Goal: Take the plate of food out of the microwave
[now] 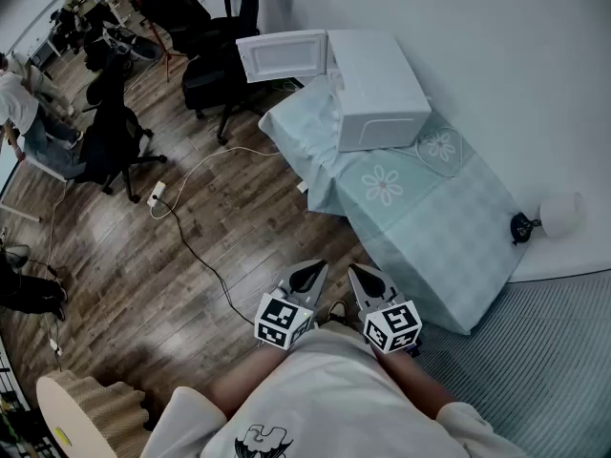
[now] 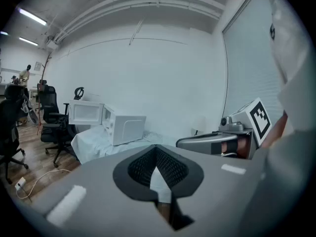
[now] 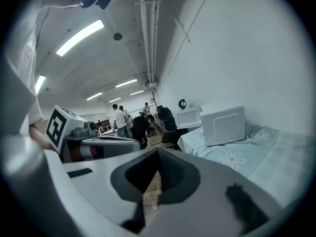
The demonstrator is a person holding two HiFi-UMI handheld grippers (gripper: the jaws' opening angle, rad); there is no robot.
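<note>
A white microwave (image 1: 377,89) stands at the far end of a cloth-covered table (image 1: 449,246), and its door (image 1: 282,55) is swung open to the left. The inside is hidden from every view, so no plate of food shows. Both grippers are held close to my body, well short of the table. My left gripper (image 1: 309,275) and my right gripper (image 1: 370,280) are side by side, both shut and holding nothing. The left gripper view shows the microwave (image 2: 126,127) far off beyond the shut left gripper (image 2: 156,149). In the right gripper view the microwave (image 3: 224,124) stands beyond the shut right gripper (image 3: 158,154).
Black office chairs (image 1: 224,60) stand just left of the open door. A white cable and power strip (image 1: 158,194) lie on the wood floor. A white lamp-like object (image 1: 561,213) sits by the wall right of the table. People stand at the far left (image 1: 29,113).
</note>
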